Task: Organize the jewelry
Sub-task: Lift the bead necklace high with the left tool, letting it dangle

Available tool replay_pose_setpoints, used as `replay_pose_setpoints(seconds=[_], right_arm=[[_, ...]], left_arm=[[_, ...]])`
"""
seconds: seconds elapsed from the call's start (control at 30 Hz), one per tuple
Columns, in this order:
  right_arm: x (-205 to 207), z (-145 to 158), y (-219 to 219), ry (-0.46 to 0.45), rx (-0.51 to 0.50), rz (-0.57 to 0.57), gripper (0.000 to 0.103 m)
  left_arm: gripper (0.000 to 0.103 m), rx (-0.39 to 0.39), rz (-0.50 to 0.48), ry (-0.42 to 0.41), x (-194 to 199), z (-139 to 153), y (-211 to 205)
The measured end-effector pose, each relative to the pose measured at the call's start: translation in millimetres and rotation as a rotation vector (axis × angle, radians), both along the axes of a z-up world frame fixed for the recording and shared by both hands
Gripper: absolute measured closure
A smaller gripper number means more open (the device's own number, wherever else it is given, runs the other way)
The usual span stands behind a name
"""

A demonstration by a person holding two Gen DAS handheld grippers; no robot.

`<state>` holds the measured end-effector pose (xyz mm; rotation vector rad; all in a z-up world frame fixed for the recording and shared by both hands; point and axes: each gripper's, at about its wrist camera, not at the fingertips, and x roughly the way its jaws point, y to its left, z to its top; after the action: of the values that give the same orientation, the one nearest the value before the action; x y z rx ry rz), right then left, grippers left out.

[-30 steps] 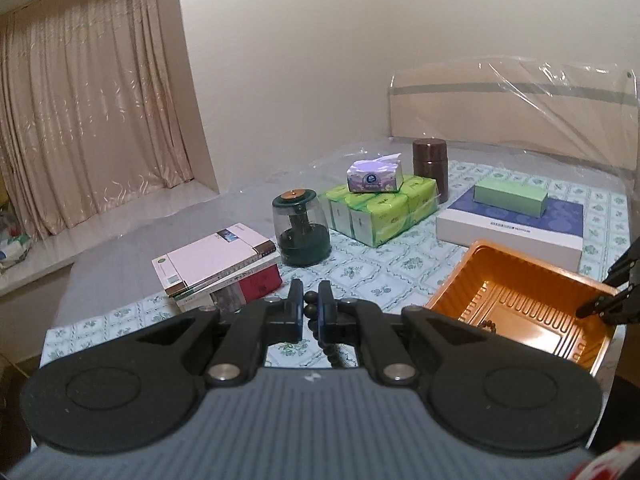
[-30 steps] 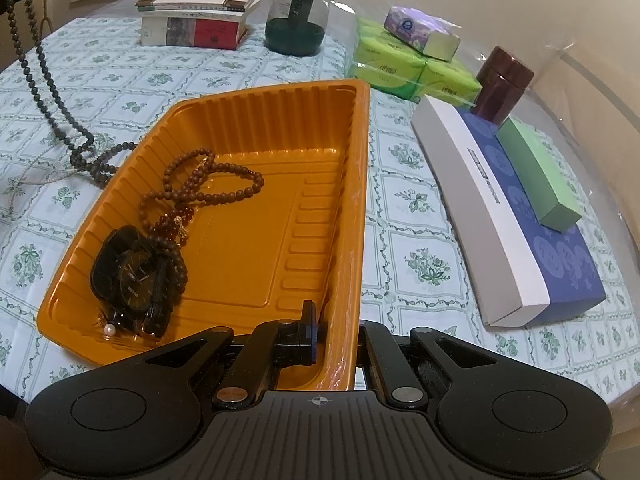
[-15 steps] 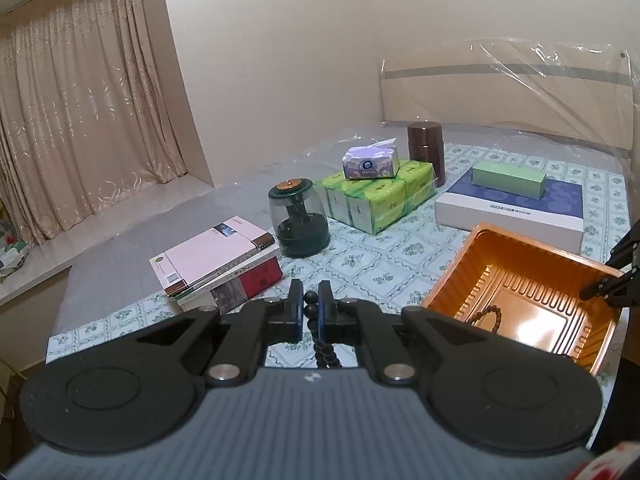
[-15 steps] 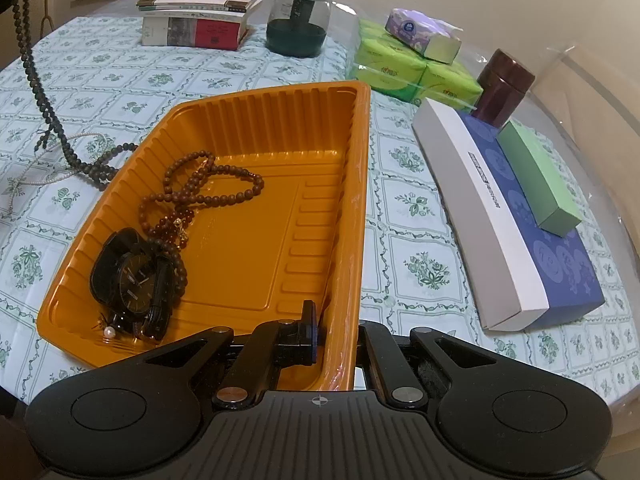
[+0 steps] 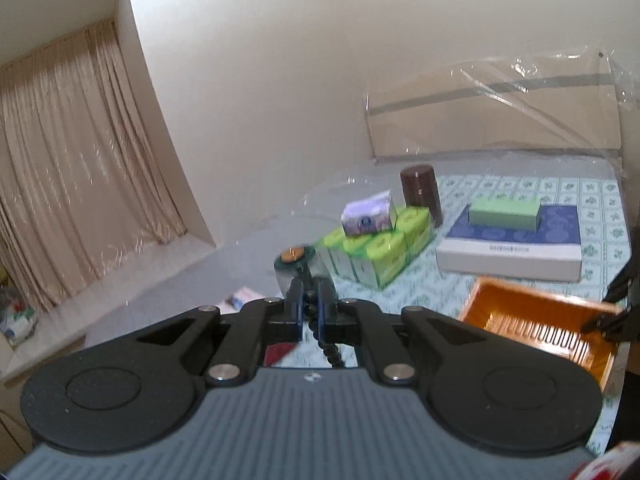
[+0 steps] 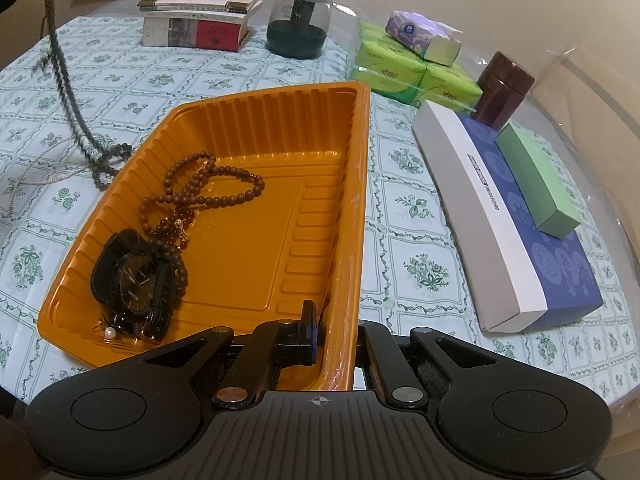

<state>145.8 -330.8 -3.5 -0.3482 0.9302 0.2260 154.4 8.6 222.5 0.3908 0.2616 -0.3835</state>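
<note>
The left wrist view is motion-blurred, and the left gripper's (image 5: 311, 310) body hides most of the counter (image 6: 224, 68) below it. Its fingers are pinched on a dark bead strand (image 5: 326, 344), whose length hangs down at the far left of the right wrist view and meets the counter just beside the orange tray's (image 6: 352, 208) left rim, near a thin pale chain (image 6: 38, 168). Inside the tray lie a brown bead necklace (image 6: 208, 196) and a black watch (image 6: 134, 276). The right gripper (image 6: 334, 334) clamps the tray's near right wall. Beyond stand books (image 6: 196, 20), a dark green jar (image 6: 298, 20), green tissue packs (image 6: 400, 68), and a blue-and-white box (image 6: 508, 224). A floral cloth covers the counter; curtains (image 5: 68, 168) hang left.
</note>
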Motion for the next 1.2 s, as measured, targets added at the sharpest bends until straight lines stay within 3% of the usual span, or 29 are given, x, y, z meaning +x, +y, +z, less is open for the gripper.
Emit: replay_pose_setpoints(seconds=[0.33,0.87,1.0,1.2], right_arm=[[0,0,0,-0.001,-0.001,0.000,0.099],[-1,0,-1,-0.004,0.002,0.000,0.099],[-1,0,-1,-0.005,0.003,0.003,0.099],[-2,-1,-1,-0.005,0.002,0.008,0.099]], left_arm=[[0.097,-0.002,-0.056,-0.092,7,57,-20],[0.097,-0.053,-0.204,-0.147,17,111,-81],[0.097,-0.049,-0.249,-0.134,16,109,-105],[0.097,0.028,-0.300,-0.058,21,72,-140]])
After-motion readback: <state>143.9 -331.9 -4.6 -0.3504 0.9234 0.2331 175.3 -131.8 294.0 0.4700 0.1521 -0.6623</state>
